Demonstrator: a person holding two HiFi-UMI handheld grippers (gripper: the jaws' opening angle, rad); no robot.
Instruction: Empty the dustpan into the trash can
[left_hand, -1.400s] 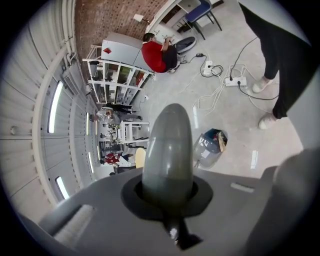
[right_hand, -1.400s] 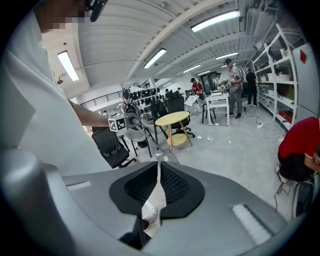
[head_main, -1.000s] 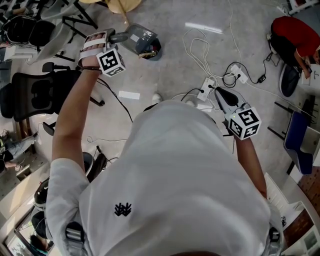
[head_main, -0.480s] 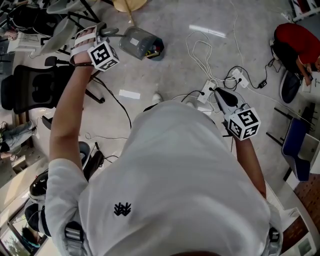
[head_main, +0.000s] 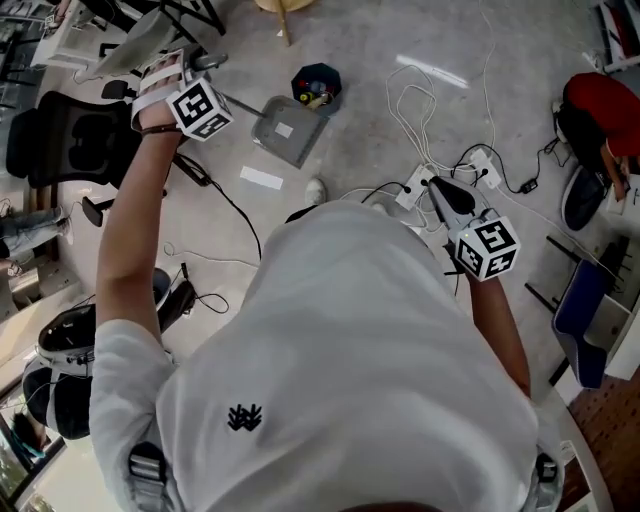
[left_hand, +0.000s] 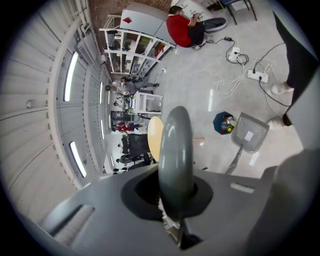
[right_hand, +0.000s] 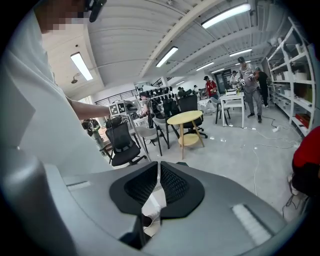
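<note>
My left gripper (head_main: 210, 68) is raised at the upper left of the head view, shut on the dustpan's grey handle (left_hand: 175, 150). The handle's rounded end stands up between the jaws in the left gripper view. A thin shaft runs down to the grey dustpan (head_main: 290, 130), whose open scoop (left_hand: 248, 134) is low over the floor. Just beyond it stands the dark blue trash can (head_main: 316, 85), upright, with colourful bits inside (left_hand: 223, 123). My right gripper (head_main: 450, 195) hangs by my right side, shut, with nothing in it (right_hand: 159, 175).
White cables and power strips (head_main: 425, 180) lie on the concrete floor ahead of my right gripper. A black office chair (head_main: 65, 140) stands at the left. A white paper strip (head_main: 262, 178) lies near the dustpan. A person in red (head_main: 600, 110) crouches far right.
The dustpan was tipped over the trash can's mouth. My left gripper has drawn it back, so the scoop now sits beside the can and the can's opening shows. The right gripper stayed put.
</note>
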